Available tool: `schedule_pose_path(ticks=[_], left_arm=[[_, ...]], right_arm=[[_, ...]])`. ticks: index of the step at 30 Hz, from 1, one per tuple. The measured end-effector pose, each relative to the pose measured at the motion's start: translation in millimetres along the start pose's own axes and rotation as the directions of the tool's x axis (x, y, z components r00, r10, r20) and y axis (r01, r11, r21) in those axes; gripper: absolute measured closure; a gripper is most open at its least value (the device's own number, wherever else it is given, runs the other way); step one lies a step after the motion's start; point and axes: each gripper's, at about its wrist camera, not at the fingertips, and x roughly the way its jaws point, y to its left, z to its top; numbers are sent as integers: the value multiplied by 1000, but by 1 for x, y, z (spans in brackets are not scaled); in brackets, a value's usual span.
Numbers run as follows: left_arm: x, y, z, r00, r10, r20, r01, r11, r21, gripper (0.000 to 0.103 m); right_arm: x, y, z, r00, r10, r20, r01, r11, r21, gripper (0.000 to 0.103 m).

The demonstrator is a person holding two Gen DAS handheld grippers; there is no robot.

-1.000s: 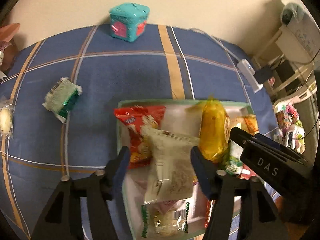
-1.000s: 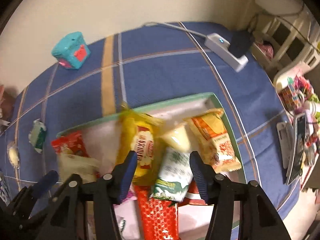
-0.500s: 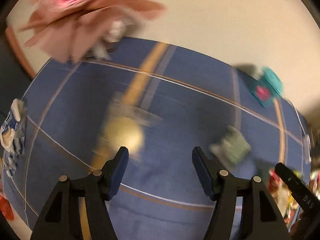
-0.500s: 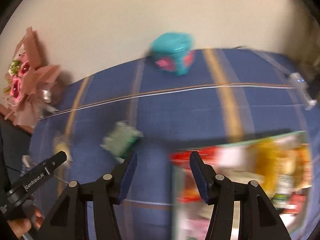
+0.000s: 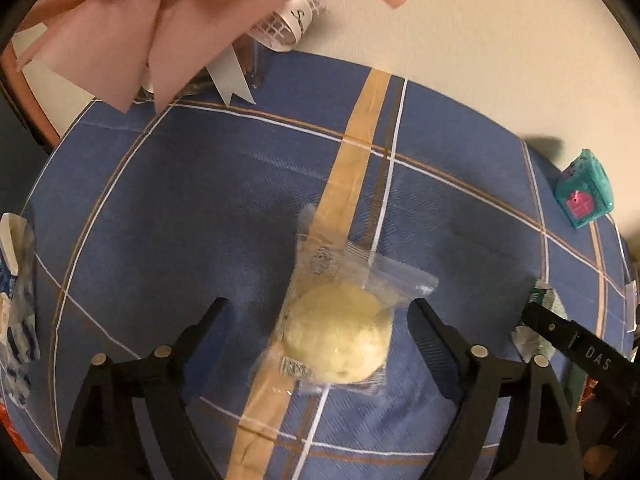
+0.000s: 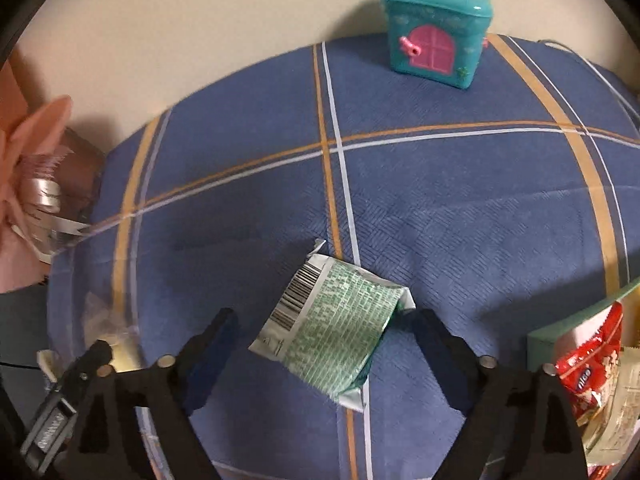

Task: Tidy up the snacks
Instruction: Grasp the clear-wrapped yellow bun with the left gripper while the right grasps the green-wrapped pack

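In the left wrist view a clear packet with a pale yellow round cake [image 5: 338,338] lies on the blue plaid tablecloth [image 5: 200,208]. My left gripper [image 5: 318,312] is open, its fingers on either side of the packet. In the right wrist view a green and white snack packet [image 6: 334,326] with a barcode lies flat. My right gripper [image 6: 324,320] is open around it. The green tray [image 6: 560,334] with a red snack bag [image 6: 590,368] shows at the right edge.
A teal toy house with a pink door [image 6: 436,28] stands at the back by the wall, also in the left wrist view [image 5: 586,192]. A pink wrapped bouquet [image 5: 160,20] lies at the back left. A blue and white packet [image 5: 16,312] lies at the left edge.
Both grippers swung left, away from the tray of snacks. The left one now straddles the cake packet, the right one the green packet. Both stay open.
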Motion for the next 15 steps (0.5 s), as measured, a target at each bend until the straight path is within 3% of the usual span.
schedule_pose_path(ticks=[6,7,8,9,11,15], left_arm=[[11,-1,-1,1000,5,-16,-5,1000,0,12],[12,-2,-1,1000,13,-15,-12,1000,2,14],[12,-3,-2,1000,18,-14,-18,1000,6,27],[12,-5,-3,1000,14,-18,-14,1000,7,45],[13,-8,-5,999,27,-26,-27,1000,1,46],[4,-17,-15,999,30,-23,-31,999,-13,47]], right_arm=[[9,8,-5,998,-59,15,59,998,-21,6],[9,11,-6,998,-66,22,66,997,-31,16],[8,14,-6,997,-76,28,77,996,-45,28],[7,15,-7,996,-79,32,80,995,-56,33],[6,17,-9,995,-92,31,94,993,-69,46],[-5,14,-20,997,-76,30,78,992,-94,49]])
